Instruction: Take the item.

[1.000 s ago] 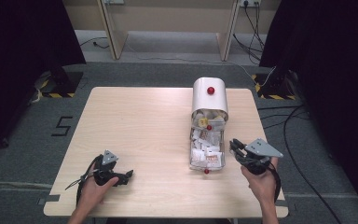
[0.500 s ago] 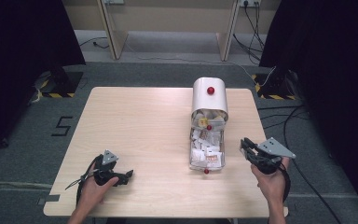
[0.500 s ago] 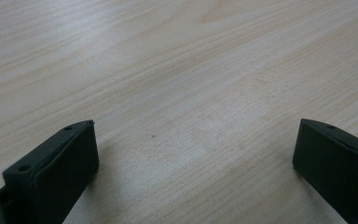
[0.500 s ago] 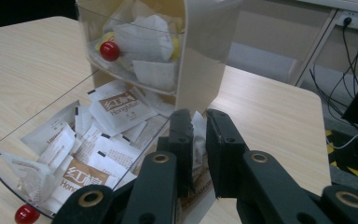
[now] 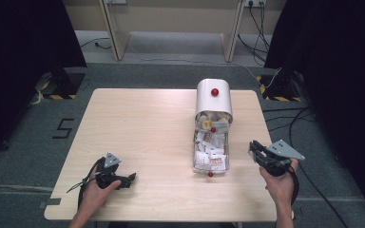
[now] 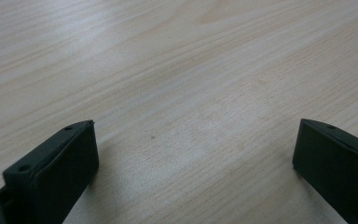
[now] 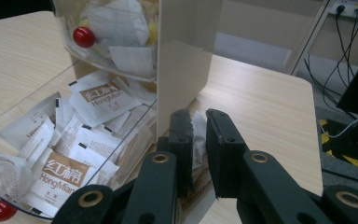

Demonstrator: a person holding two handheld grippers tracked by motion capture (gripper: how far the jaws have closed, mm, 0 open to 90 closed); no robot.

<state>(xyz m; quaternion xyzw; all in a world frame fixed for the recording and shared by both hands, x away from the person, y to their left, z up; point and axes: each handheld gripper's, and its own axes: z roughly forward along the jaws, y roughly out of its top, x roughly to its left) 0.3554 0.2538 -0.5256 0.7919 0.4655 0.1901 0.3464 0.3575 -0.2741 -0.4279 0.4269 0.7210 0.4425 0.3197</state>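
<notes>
A cream box (image 5: pixel 214 100) with a red knob stands at the table's back right. Its clear drawer (image 5: pixel 194 159) is pulled out toward me and holds several white sachets (image 5: pixel 211 160). My right gripper (image 5: pixel 254 149) hovers near the right edge of the table, just right of the drawer. In the right gripper view it (image 7: pixel 198 116) is shut on a white sachet (image 7: pixel 197 137), with the drawer (image 7: pixel 28 108) and the box's cream side (image 7: pixel 186 46) to its left. My left gripper (image 5: pixel 130 179) rests on the table at the front left, and its jaws (image 6: pixel 196 135) stand wide open over bare wood.
The wooden table (image 5: pixel 142 128) stretches broad and bare between the two hands. Dark curtains flank the room on both sides. Cables (image 5: pixel 309 118) lie on the floor at the right, and table legs (image 5: pixel 113 28) stand at the back.
My right gripper has moved to the right, away from the drawer toward the table's right edge, with the sachet in its jaws. The left hand has stayed still.
</notes>
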